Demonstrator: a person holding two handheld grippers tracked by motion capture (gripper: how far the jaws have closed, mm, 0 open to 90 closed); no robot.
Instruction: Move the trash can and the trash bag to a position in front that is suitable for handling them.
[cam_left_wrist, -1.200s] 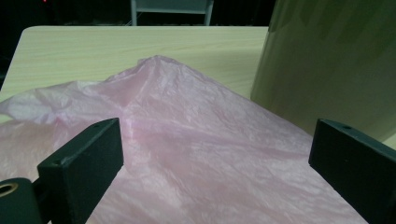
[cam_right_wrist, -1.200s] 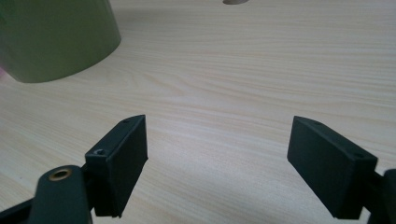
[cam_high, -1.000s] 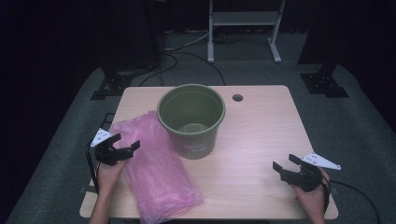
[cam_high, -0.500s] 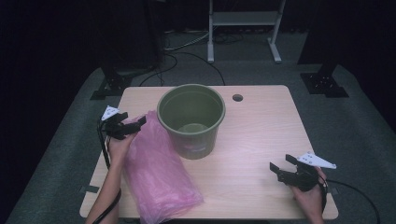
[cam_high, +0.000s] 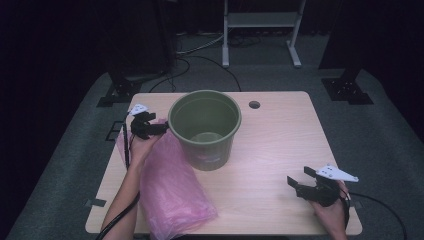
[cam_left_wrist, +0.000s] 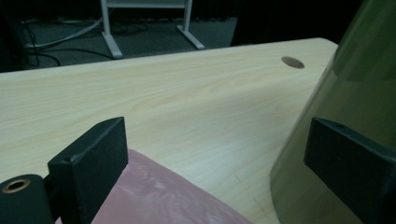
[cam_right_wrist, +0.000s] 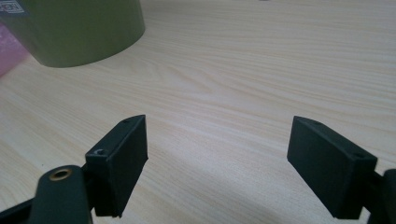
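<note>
Pink bag (cam_high: 170, 192), judged limp and slippery, best pinched at its far edge by spread, empty left gripper (cam_high: 161, 129); right gripper (cam_high: 296, 182) likewise agape.

Left claw (cam_high: 159, 129): jaws spread wide, forearm extended forward. Right claw (cam_high: 299, 181): jaws spread wide, held low near the body.

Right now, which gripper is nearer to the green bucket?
The left. The left gripper is open right beside the bucket, at its left wall near the rim, above the pink bag. The right gripper is open and well apart, near the table's front right corner.
</note>
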